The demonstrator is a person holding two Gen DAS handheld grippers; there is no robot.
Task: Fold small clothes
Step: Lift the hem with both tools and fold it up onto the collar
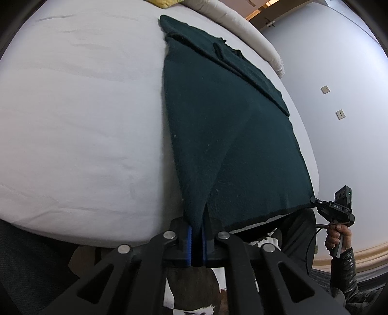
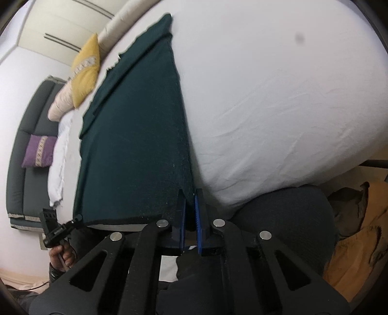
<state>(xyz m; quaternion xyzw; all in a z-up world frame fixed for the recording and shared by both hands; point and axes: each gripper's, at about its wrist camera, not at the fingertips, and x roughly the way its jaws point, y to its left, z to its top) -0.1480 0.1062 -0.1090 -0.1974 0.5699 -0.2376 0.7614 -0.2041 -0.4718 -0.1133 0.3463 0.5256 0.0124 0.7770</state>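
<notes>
Fabric fills the middle of the left wrist view: a dark green garment (image 1: pixel 218 116) lies spread flat on the white bed sheet (image 1: pixel 80 109), its near hem running along the bed's front edge. The left gripper (image 1: pixel 197 232) sits at the hem's left corner with its fingers (image 1: pixel 189 238) closed tight on the cloth, the blue pads pinching a raised ridge of fabric that runs away from them as a crease. At the hem's far right corner the right gripper (image 1: pixel 315 201) shows small, its tips shut on that corner, held by a hand (image 1: pixel 337 238) in a shiny black sleeve (image 1: pixel 346 271). A cream rolled duvet (image 1: pixel 242 24) lies along the far side of the bed, with a scrap of yellow cushion (image 1: pixel 167 3) at the top edge of the frame.

From the right wrist view the same garment (image 2: pixel 135 135) stretches up the bed, white sheet (image 2: pixel 278 97) to its right. The right gripper (image 2: pixel 190 213) is at the near hem corner, its fingers (image 2: pixel 199 218) nearly together with the garment's corner clamped between the blue pads. Across the hem, at lower left, the left gripper (image 2: pixel 77 221) bites the other corner, a hand (image 2: pixel 63 256) beneath it. Beyond the bed a yellow cushion (image 2: pixel 86 70) leans on the cream roll (image 2: pixel 63 104), and a purple cushion (image 2: pixel 38 151) rests on a dark sofa (image 2: pixel 17 174). Orange cloth (image 2: pixel 359 242) lies heaped at lower right.
</notes>
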